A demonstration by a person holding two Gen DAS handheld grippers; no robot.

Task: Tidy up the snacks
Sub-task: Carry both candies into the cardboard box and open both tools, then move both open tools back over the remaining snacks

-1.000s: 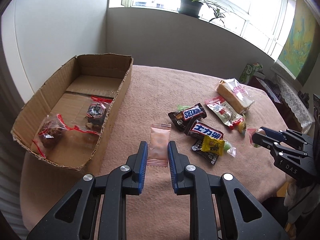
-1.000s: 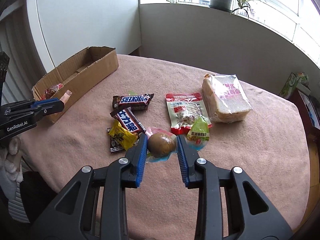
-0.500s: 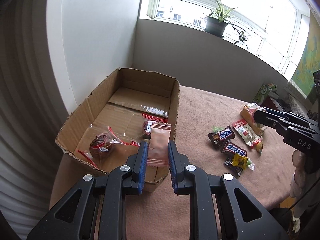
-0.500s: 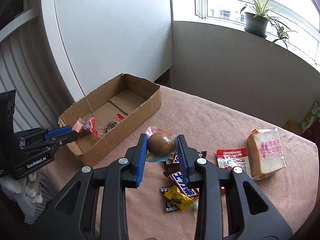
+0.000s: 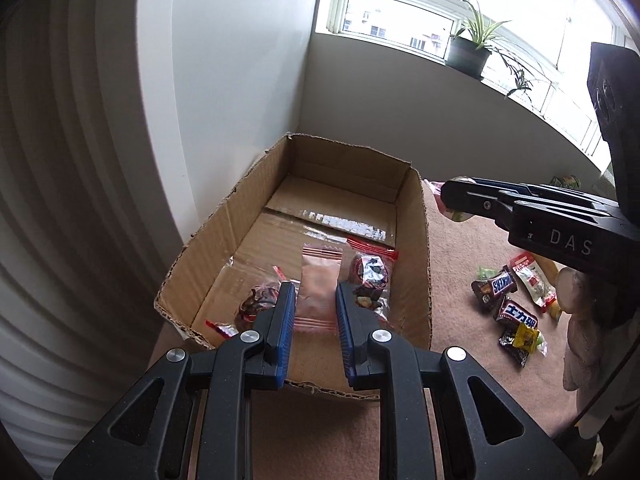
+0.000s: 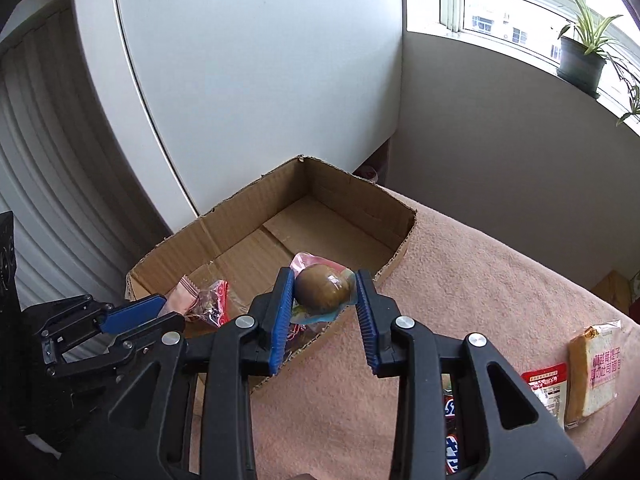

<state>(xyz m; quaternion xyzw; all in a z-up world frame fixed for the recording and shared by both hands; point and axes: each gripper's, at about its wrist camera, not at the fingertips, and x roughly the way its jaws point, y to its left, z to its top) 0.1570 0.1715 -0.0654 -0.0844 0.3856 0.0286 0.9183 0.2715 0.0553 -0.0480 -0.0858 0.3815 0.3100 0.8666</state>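
I see a white wall panel (image 6: 260,80) beside a grey corner wall (image 5: 400,112). Daylight comes through the window (image 5: 400,16), where a potted plant (image 5: 468,50) sits on the sill. A pink cloth (image 6: 480,280) covers the worktop.

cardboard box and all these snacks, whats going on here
A person is sorting snacks into the cardboard box with two handheld tongs. The left tongs grip a pink packet above the box; the right tongs hold a wrapped brown egg at its edge. Two bagged snacks lie inside, candy bars on the table.
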